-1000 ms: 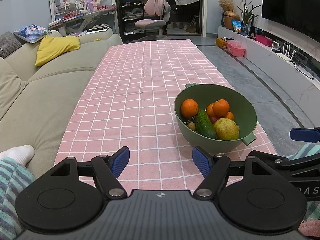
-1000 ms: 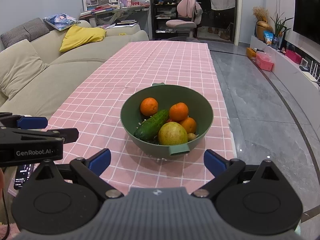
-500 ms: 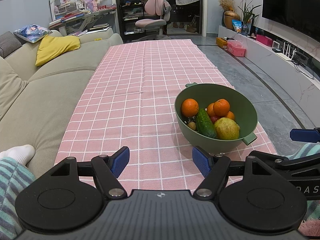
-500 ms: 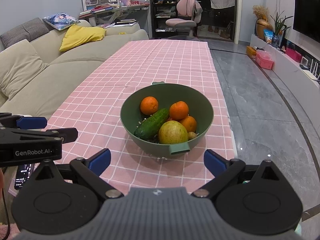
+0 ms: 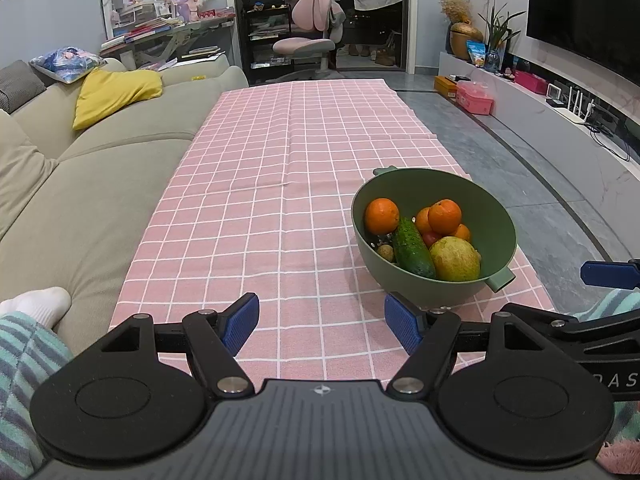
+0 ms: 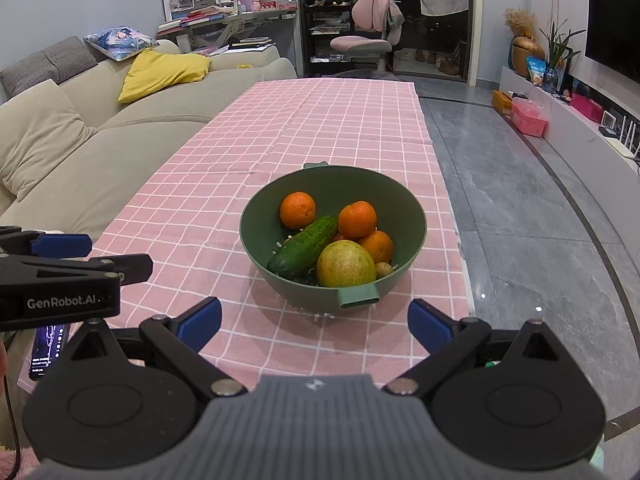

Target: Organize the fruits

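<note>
A green bowl (image 6: pixel 256 208) (image 5: pixel 496 204) stands near the front right of the pink checked tablecloth (image 5: pixel 288 152). It holds several oranges (image 6: pixel 297 210), a cucumber (image 6: pixel 304 247) (image 5: pixel 412 246), a yellow-green pear (image 6: pixel 345 264) (image 5: pixel 456 259) and a small brown fruit (image 6: pixel 383 269). My right gripper (image 6: pixel 315 318) is open, empty, and just short of the bowl's near handle. My left gripper (image 5: pixel 321 320) is open and empty over the cloth, left of the bowl. Each gripper shows at the edge of the other's view.
A beige sofa (image 5: pixel 92 184) with a yellow cushion (image 5: pixel 116 92) runs along the table's left side. Grey floor (image 6: pixel 520 216) and a low TV shelf lie to the right. A phone (image 6: pixel 46 346) lies at the near left. A sock-clad foot (image 5: pixel 36 304) rests on the sofa.
The right gripper has crept a little closer to the bowl. The left gripper has barely moved.
</note>
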Demonstrator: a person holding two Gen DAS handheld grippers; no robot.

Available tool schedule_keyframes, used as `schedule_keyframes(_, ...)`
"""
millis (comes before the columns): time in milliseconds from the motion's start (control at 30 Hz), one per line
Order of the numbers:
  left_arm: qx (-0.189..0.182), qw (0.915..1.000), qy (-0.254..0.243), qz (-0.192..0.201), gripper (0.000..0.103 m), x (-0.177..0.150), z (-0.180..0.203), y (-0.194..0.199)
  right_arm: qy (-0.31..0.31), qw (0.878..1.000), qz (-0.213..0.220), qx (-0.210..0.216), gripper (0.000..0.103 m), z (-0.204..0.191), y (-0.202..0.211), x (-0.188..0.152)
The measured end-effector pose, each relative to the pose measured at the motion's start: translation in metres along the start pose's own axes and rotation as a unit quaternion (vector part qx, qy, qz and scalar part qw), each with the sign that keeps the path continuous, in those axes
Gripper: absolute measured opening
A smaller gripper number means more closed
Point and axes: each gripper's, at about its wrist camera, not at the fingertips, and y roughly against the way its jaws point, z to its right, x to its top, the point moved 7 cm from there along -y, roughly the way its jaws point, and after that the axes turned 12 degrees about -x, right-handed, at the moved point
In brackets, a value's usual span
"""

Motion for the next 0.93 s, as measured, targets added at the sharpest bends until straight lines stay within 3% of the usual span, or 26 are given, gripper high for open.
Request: schedule_keyframes(933,0.007,0.9999,0.001,0.015,0.084,0.0063,-0.0009,0.0067,-0.003,1.0,-0.005,0.0,0.096,-0.0003,-0.0006,-0.0007)
